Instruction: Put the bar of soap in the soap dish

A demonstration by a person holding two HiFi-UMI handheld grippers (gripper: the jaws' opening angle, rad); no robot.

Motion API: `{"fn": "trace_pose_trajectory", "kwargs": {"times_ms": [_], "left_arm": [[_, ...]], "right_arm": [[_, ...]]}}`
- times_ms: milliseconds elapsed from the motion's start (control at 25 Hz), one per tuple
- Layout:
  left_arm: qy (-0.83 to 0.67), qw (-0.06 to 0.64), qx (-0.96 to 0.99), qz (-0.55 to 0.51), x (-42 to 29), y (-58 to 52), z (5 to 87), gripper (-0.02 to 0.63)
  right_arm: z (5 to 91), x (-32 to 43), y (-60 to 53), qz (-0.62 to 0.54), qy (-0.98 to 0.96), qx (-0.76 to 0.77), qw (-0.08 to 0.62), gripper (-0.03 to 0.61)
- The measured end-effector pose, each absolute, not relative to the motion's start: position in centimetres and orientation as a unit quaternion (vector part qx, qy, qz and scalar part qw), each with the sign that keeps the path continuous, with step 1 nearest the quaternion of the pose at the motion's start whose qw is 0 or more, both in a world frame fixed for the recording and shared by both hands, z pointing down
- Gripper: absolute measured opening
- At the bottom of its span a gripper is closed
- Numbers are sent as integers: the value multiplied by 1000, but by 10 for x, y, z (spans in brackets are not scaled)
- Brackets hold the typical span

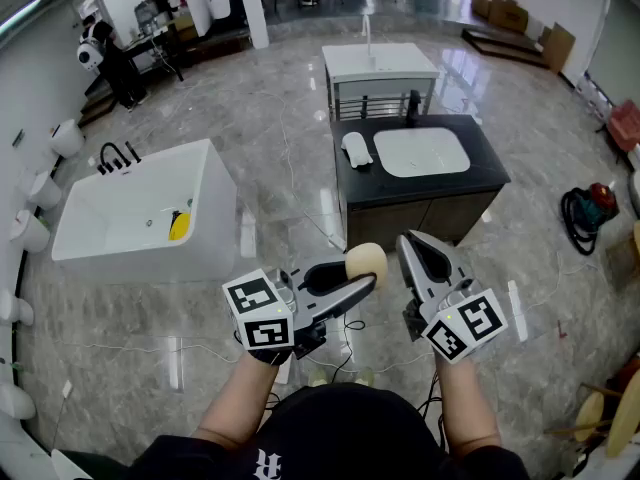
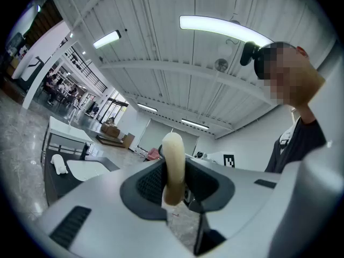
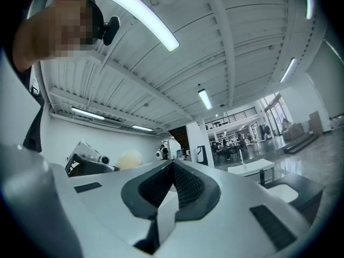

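The left claw is clamped on the bar of soap, a pale rounded bar standing edge-on between the dark pads, held in the air over the marble floor. Just beside it, the right claw has its jaws pressed together, holding nothing. Well ahead stands the dark table with a white basin. A white item lies near the table's left edge.

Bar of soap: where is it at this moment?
In the head view the bar of soap sits low centre, clamped in the left gripper, just left of the right gripper, held over the floor short of the black sink counter.
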State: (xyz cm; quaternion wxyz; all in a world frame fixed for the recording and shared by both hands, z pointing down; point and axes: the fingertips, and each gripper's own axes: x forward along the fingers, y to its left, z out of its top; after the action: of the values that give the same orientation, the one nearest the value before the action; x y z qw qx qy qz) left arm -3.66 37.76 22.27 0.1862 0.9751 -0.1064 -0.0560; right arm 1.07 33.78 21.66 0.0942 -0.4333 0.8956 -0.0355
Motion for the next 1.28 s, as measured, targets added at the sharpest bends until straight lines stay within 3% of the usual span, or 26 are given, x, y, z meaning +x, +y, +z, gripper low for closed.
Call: {"fn": "trace_pose_trajectory", "kwargs": {"times_ms": [1280], "left_arm": [[-199, 161, 964, -74, 11, 348, 236, 104]], "right_arm": [[239, 65, 323, -64, 889, -441, 105, 8]]}}
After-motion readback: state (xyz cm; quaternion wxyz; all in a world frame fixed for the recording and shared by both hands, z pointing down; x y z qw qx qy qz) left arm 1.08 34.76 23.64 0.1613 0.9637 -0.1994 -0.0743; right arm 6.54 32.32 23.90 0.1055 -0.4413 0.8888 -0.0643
